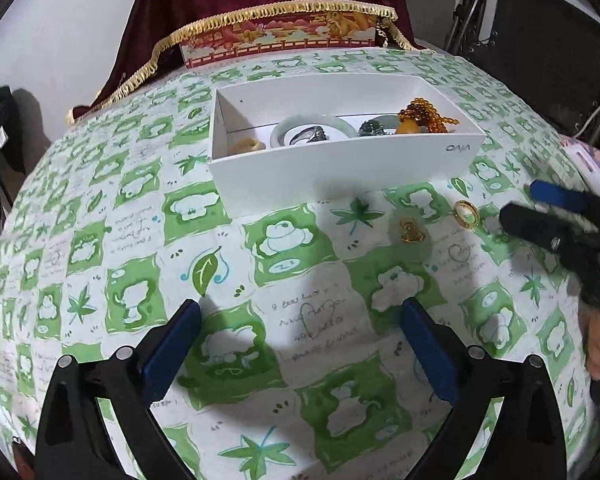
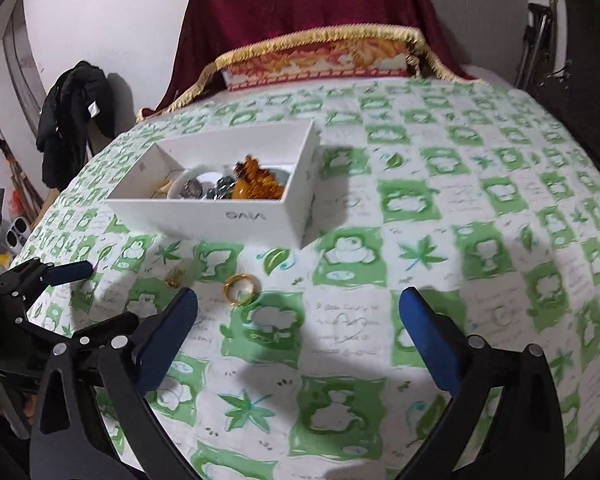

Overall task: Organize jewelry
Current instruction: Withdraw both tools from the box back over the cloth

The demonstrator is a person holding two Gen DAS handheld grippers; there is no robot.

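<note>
Both my left gripper (image 1: 300, 344) and right gripper (image 2: 298, 332) gape wide, empty, above the glossy tablecloth (image 1: 100, 240); a round gold ring (image 2: 240, 289) lies near the white cardboard box (image 1: 340, 172).

green-print tablecloth (image 1: 100, 216): white box (image 1: 340, 176), gold ring (image 2: 241, 289)

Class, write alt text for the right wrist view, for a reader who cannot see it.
An open right gripper hovers over a green-and-white tablecloth, with a gold ring lying just ahead of its left finger. Behind the ring stands a white box of mixed jewelry, a small gold piece lies left of the ring, and the left gripper shows at the left edge.
</note>
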